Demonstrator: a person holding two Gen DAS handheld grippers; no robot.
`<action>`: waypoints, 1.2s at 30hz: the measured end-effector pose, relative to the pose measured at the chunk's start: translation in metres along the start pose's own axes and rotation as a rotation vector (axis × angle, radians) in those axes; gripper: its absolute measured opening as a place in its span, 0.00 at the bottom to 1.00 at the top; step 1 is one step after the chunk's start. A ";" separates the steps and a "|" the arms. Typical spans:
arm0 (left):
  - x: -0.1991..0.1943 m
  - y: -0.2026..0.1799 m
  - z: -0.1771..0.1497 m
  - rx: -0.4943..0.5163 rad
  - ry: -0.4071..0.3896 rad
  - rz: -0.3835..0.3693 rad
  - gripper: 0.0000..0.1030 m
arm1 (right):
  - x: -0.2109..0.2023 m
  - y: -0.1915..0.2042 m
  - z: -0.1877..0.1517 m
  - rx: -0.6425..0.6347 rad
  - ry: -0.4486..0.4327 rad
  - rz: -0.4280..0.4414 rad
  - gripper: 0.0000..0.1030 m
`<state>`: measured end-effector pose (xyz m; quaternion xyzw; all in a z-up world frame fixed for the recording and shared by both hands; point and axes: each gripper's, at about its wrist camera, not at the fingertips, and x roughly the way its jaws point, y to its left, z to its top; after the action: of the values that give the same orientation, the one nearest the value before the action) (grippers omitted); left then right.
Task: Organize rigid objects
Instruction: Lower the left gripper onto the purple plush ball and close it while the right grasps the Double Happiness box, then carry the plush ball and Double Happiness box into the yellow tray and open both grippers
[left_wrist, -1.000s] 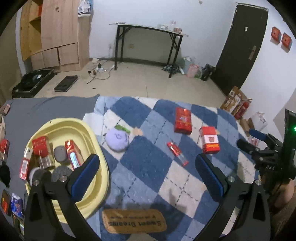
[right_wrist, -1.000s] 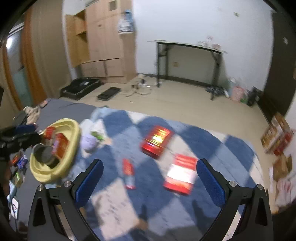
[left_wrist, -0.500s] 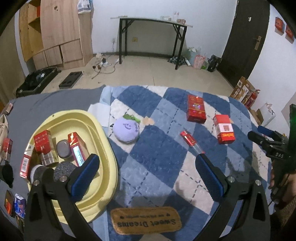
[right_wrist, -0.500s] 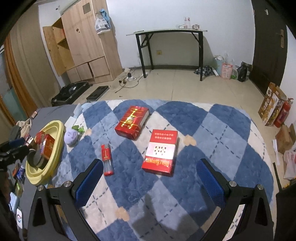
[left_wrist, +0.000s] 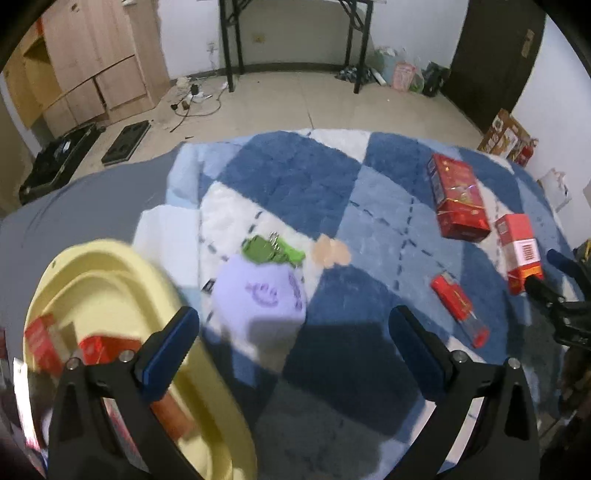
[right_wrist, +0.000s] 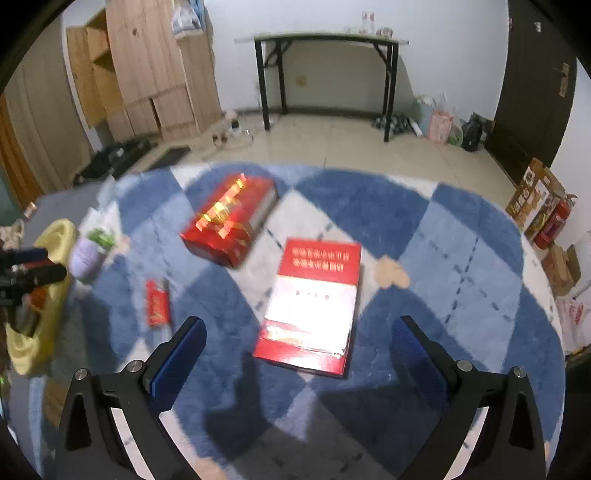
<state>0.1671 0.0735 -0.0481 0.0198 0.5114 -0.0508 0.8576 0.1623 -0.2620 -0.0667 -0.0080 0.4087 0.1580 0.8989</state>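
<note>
- Left tongs (left_wrist: 295, 332) spread wide, nothing between the blue pads; they hang over the blue-and-white checked fleece blanket (left_wrist: 295, 173), near the lilac plush pouch with green leaf top (left_wrist: 264, 291).
- Right tongs (right_wrist: 295, 343) also wide apart, empty, just above the near end of the red-and-white flat carton (right_wrist: 314, 306).
- Glossy red gift box with gold print (right_wrist: 231, 218) lies beyond and left of the carton, apart from it; print smeared by blur, unreadable.
- Small red lighter (right_wrist: 158, 304) left of the carton, blurred in the right view; clearer in the left view, clear end toward the camera.
- Pale yellow oval plastic basin (left_wrist: 110, 266) left of the pouch, cut off by the frame edge and partly hidden behind the left tongs' arm; holds red packs (left_wrist: 40, 343), heavily blurred, count unclear.
- In the left view the carton is half hidden behind the right tongs at the frame edge.
- Carton text too soft to read.
</note>
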 end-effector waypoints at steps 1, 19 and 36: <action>0.005 -0.001 0.001 0.007 0.004 -0.005 0.99 | 0.005 -0.002 0.001 0.012 0.006 0.003 0.98; 0.013 0.010 -0.005 -0.058 -0.065 0.058 0.48 | 0.042 -0.015 0.007 0.034 0.015 -0.032 0.55; -0.001 -0.009 -0.020 0.012 -0.009 0.099 0.22 | -0.023 -0.007 0.001 0.031 -0.080 0.054 0.55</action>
<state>0.1478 0.0668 -0.0563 0.0497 0.5055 -0.0115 0.8613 0.1511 -0.2748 -0.0497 0.0236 0.3751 0.1761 0.9098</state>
